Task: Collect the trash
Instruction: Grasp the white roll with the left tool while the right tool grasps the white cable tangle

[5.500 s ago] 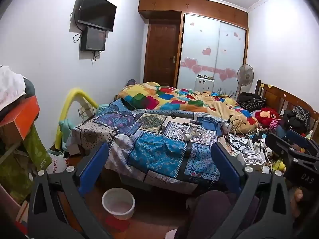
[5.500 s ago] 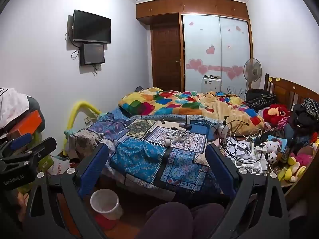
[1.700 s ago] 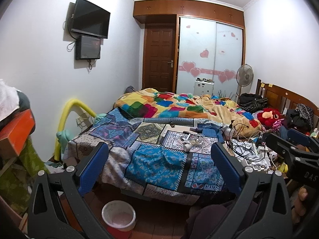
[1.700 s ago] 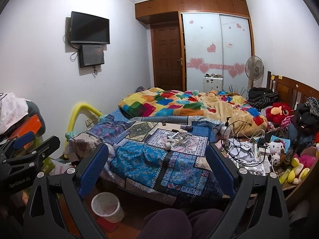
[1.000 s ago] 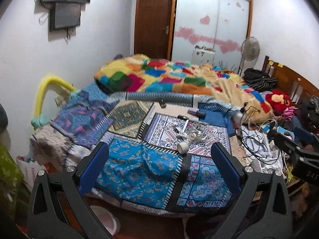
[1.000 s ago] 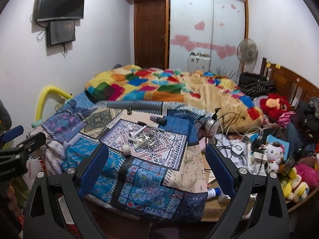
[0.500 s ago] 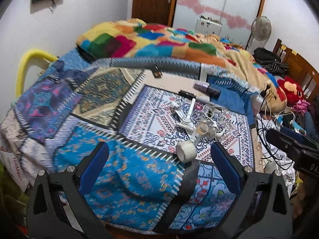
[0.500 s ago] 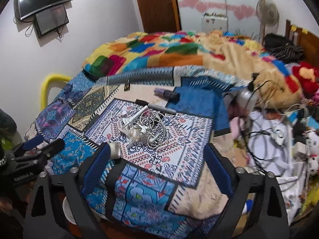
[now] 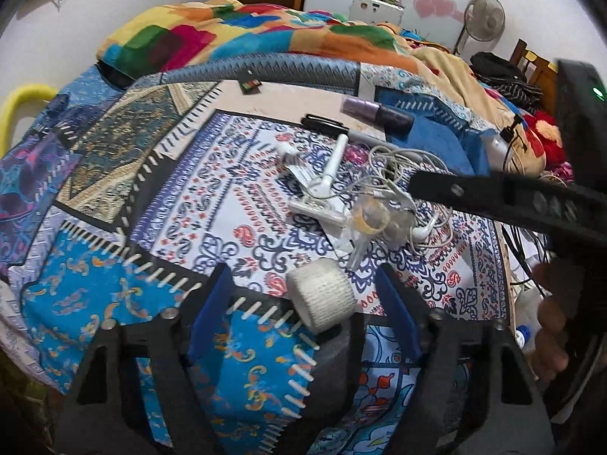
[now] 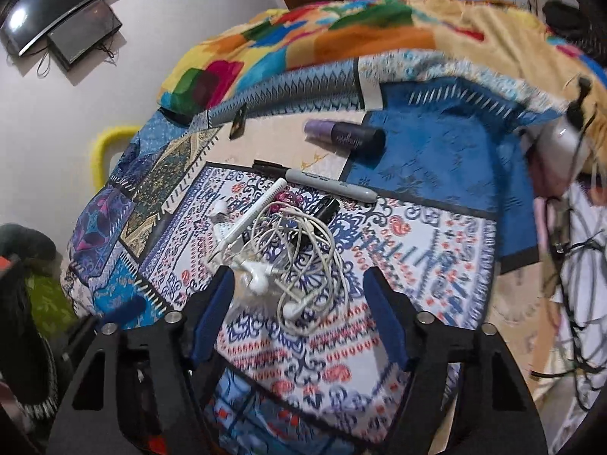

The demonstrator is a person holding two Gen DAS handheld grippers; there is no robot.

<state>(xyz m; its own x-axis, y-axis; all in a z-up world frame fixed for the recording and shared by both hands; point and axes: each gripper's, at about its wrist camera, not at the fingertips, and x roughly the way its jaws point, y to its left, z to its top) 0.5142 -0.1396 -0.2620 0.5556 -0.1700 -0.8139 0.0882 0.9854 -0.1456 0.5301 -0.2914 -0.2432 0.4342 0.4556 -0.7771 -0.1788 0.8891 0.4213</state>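
Left wrist view: the left gripper hangs low over the bed, jaws closing, with a white roll of tape lying between the blue pads; neither pad touches it yet. Just beyond lie a clear plastic scrap and a white stick. Right wrist view: the right gripper is also closing, straddling a tangle of white earphone cords without pressing on it. Farther off sit a grey marker, a purple tube and a colourful blanket. This looks like the reach-and-grasp step; next, each gripper should settle lower, pinch firmly, then lift clear. No bin shows in either view.
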